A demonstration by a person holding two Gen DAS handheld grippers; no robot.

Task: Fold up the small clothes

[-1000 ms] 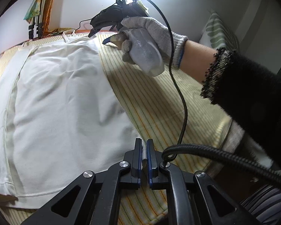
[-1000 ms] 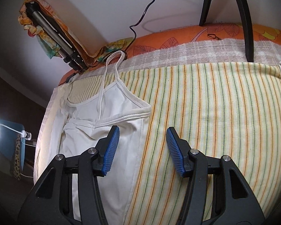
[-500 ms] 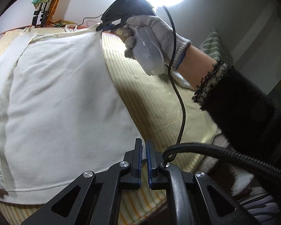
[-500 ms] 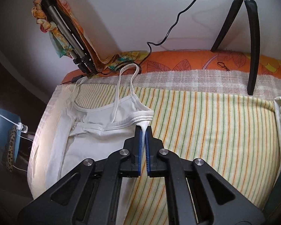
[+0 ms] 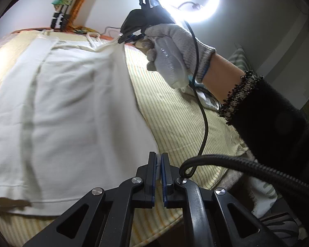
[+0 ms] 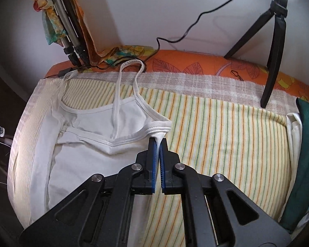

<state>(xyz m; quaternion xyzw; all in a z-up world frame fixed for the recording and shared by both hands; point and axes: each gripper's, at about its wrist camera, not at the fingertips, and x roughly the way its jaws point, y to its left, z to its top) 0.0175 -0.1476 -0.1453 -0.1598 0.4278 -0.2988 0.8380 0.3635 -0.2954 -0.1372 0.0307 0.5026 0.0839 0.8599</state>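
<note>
The right tongs (image 6: 158, 144) pinch the far right corner of the white strappy camisole (image 6: 96, 144), their blue pads closed on the fabric just below its ribbed top hem. The left tongs (image 5: 158, 164) clamp the near right edge of the same camisole. It lies spread on the yellow striped bed cover (image 6: 226, 133), straps toward the far orange floral edge (image 6: 195, 63).

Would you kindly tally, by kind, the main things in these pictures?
White camisole: 1
Gripper, left and right: 2
Tripod, black and folded silver: 2
Striped cover: 1
Ring light: 1
Total: 7
</note>
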